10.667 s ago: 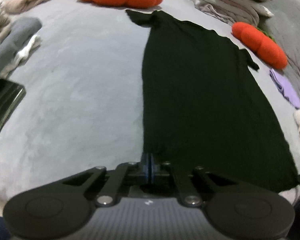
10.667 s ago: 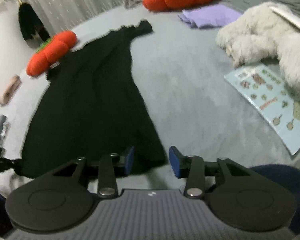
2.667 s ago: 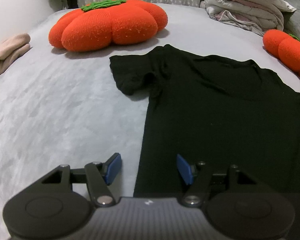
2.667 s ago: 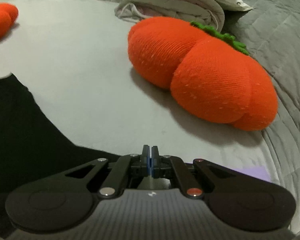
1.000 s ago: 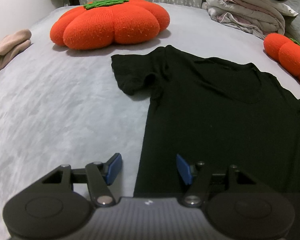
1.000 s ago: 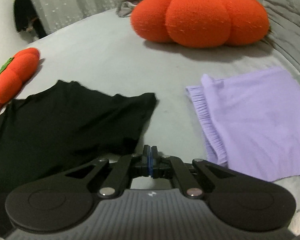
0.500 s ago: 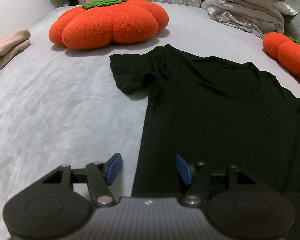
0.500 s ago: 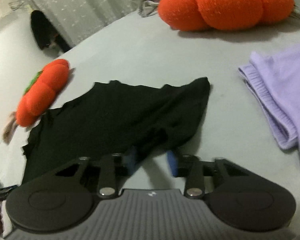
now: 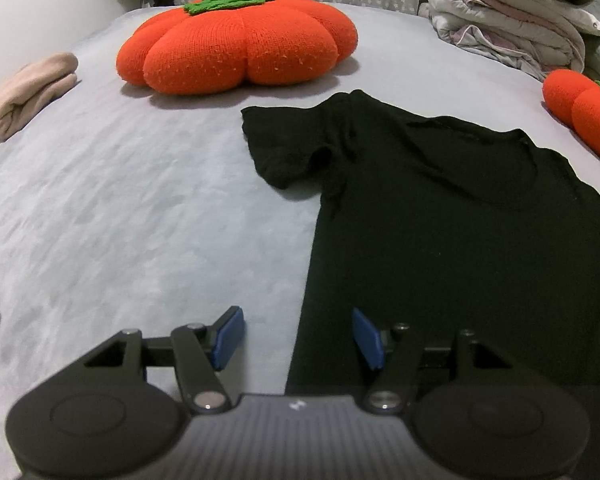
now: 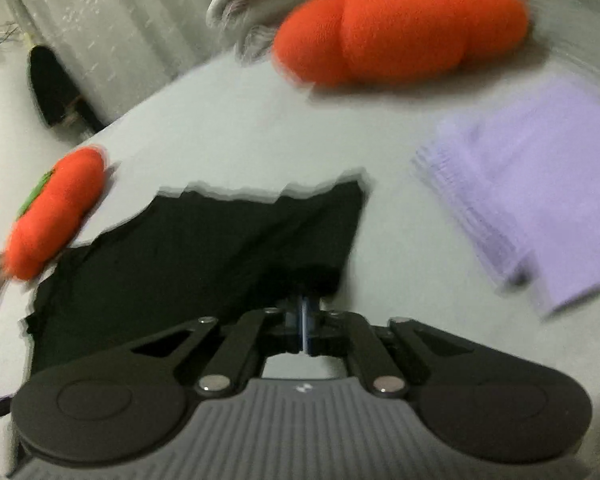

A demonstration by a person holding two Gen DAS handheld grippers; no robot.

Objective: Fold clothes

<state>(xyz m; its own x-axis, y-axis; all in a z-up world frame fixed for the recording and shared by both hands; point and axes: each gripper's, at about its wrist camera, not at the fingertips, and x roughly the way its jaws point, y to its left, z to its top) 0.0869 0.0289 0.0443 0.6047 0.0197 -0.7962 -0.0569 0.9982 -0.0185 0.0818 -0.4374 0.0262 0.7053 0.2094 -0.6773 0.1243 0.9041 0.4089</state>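
Since a second ago my right gripper (image 10: 306, 320) is closing on the limp black cotton T-shirt's (image 9: 440, 216) sleeve hem, its thin, light cloth between the nearly shut jaws, while my left gripper (image 9: 298, 336) gapes empty over the side seam.

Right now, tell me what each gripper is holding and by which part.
The right gripper is closing on the black cotton T-shirt at its sleeve edge. The left gripper holds nothing, its jaws open astride the shirt's side edge.
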